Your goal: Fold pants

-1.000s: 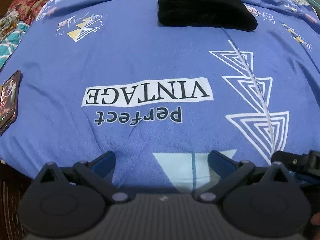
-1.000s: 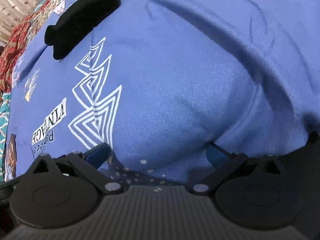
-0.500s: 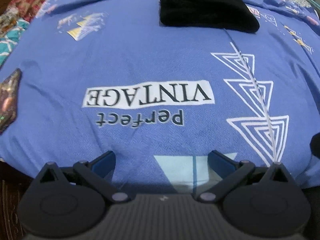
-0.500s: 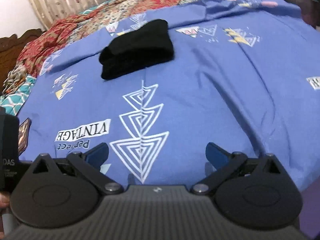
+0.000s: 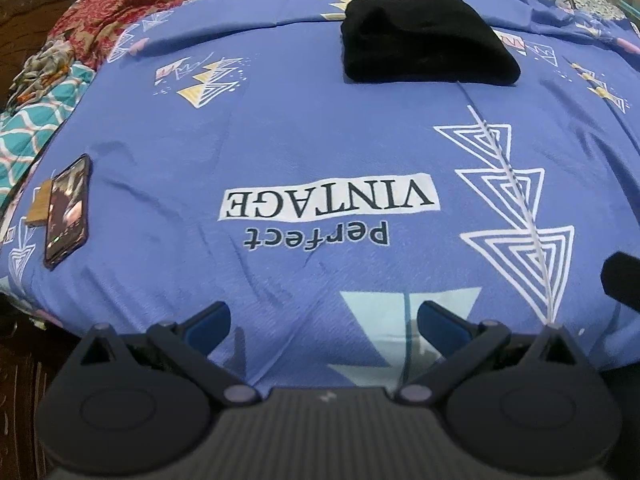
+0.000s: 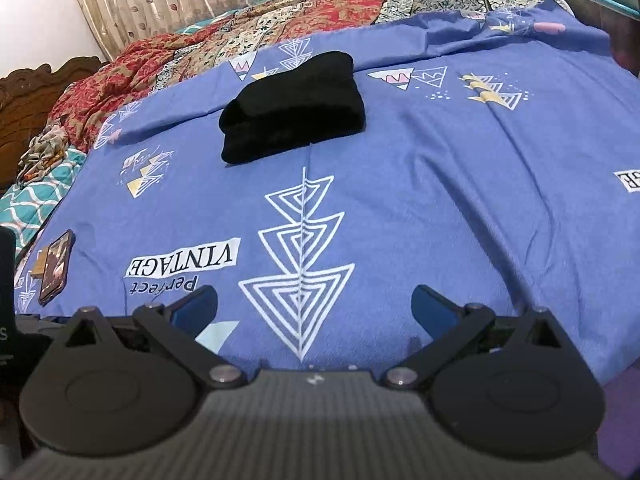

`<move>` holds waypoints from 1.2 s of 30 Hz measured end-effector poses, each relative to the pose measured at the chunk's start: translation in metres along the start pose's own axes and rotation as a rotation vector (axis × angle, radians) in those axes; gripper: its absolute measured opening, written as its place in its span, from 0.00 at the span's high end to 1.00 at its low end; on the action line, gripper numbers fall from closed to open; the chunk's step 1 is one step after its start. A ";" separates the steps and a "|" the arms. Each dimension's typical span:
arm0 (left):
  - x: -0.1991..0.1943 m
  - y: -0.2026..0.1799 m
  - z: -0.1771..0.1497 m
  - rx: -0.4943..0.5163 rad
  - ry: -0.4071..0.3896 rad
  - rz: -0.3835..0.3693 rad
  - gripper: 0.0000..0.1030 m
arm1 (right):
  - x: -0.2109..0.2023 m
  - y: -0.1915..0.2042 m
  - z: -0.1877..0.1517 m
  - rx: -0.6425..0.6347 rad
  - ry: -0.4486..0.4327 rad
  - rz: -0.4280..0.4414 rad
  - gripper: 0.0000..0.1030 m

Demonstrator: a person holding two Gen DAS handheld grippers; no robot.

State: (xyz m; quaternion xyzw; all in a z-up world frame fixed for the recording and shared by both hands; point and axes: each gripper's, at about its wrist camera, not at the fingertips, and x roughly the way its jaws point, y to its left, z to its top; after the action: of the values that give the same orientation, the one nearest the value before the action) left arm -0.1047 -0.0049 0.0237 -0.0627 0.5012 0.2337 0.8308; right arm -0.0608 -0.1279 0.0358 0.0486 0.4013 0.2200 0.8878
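The black pants (image 5: 424,38) lie folded into a compact bundle on the far middle of the blue printed bedsheet (image 5: 304,140). They also show in the right wrist view (image 6: 294,106). My left gripper (image 5: 324,320) is open and empty, near the bed's front edge, far from the pants. My right gripper (image 6: 314,306) is open and empty, also back at the front edge. Part of the right gripper's body (image 5: 622,280) shows at the right edge of the left wrist view.
A phone (image 5: 66,210) lies on the sheet at the left edge, on a small brown card; it also shows in the right wrist view (image 6: 56,266). Red patterned and teal quilts (image 6: 160,56) are heaped at the back left. A curtain hangs behind.
Both grippers have pulled back and lifted from the sheet. The right wrist view swung from close on the sheet to the whole bed. The pants have not moved.
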 end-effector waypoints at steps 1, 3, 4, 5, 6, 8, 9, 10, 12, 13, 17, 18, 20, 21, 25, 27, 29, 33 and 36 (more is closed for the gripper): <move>-0.001 0.000 0.000 -0.004 0.000 0.002 0.00 | -0.001 0.001 -0.001 0.001 0.000 0.000 0.00; -0.002 0.003 -0.001 -0.010 -0.002 0.003 0.00 | -0.002 0.001 -0.002 0.003 -0.001 0.000 0.00; -0.003 0.003 -0.001 -0.011 -0.007 0.006 0.00 | -0.003 0.000 -0.002 0.005 -0.002 0.000 0.00; -0.005 0.003 -0.002 -0.012 -0.017 0.013 0.00 | -0.004 0.000 -0.003 0.007 -0.004 -0.001 0.00; -0.007 0.002 -0.003 -0.011 -0.029 0.022 0.00 | -0.005 0.000 -0.004 0.008 -0.007 -0.002 0.00; -0.009 0.002 -0.003 -0.006 -0.046 0.034 0.00 | -0.007 -0.002 -0.004 0.005 -0.014 -0.004 0.00; -0.010 0.002 -0.002 -0.004 -0.051 0.037 0.00 | -0.008 -0.001 -0.005 0.002 -0.019 -0.008 0.00; -0.010 0.003 -0.003 -0.004 -0.053 0.038 0.00 | -0.009 0.000 -0.005 -0.001 -0.023 -0.012 0.00; -0.010 0.004 -0.003 -0.004 -0.049 0.034 0.00 | -0.010 -0.002 -0.006 -0.003 -0.026 -0.011 0.00; -0.010 0.004 -0.004 -0.005 -0.048 0.033 0.00 | -0.010 -0.001 -0.006 -0.003 -0.025 -0.010 0.00; -0.011 0.004 -0.005 -0.002 -0.053 0.032 0.00 | -0.010 -0.001 -0.006 -0.003 -0.025 -0.012 0.00; -0.011 0.005 -0.005 0.000 -0.054 0.031 0.00 | -0.010 -0.001 -0.007 -0.003 -0.024 -0.013 0.00; -0.011 0.004 -0.005 0.000 -0.052 0.030 0.00 | -0.010 0.000 -0.007 -0.004 -0.022 -0.014 0.00; -0.010 0.003 -0.006 -0.001 -0.050 0.030 0.00 | -0.010 0.000 -0.007 -0.004 -0.023 -0.015 0.00; -0.009 0.003 -0.006 0.002 -0.042 0.030 0.00 | -0.011 -0.002 -0.007 -0.005 -0.025 -0.019 0.00; -0.007 0.003 -0.006 0.001 -0.034 0.025 0.00 | -0.011 -0.002 -0.007 -0.002 -0.025 -0.022 0.00; -0.006 0.003 -0.007 0.002 -0.024 0.023 0.00 | -0.011 -0.004 -0.007 0.000 -0.023 -0.023 0.00; -0.002 0.004 -0.007 0.003 -0.009 0.017 0.00 | -0.011 -0.005 -0.007 0.002 -0.019 -0.024 0.00; -0.002 0.004 -0.007 0.002 -0.008 0.021 0.00 | -0.010 -0.006 -0.007 0.002 -0.017 -0.023 0.00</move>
State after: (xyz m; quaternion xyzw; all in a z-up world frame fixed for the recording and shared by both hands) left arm -0.1131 -0.0045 0.0221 -0.0554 0.4988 0.2421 0.8304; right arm -0.0699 -0.1380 0.0369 0.0469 0.3947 0.2090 0.8935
